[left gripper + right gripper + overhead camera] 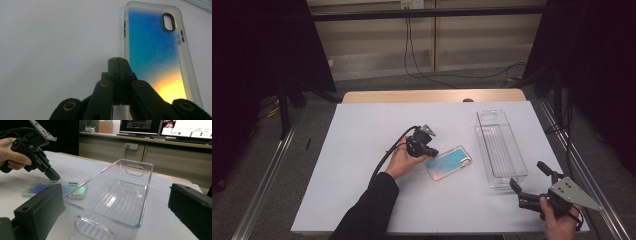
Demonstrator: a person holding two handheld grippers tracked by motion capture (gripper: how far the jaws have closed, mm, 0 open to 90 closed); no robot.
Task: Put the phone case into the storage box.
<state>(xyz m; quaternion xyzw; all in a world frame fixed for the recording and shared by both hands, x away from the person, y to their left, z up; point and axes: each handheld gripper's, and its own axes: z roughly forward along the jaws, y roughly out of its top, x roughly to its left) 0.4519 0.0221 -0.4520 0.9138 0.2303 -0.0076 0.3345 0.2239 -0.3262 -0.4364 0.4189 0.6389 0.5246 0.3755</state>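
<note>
We are looking down on a wide white sheet covering the table (362, 150). Toward its right side a long clear plastic bin (500, 150) is lying empty, presumably waiting to receive something. Just left of it, a flat phone case with a blue-to-yellow shimmer and a clear rim (449, 163) is resting flat on the sheet. The left gripper (431, 151) is reaching toward the case's near edge with its jaws clenched together on nothing; whether the tips are touching the rim is hard to tell, since the jaws are covering that edge. The right gripper (529, 182) is waiting beside the bin's near end with its jaws spread wide and empty, likely ready to steady it.
</note>
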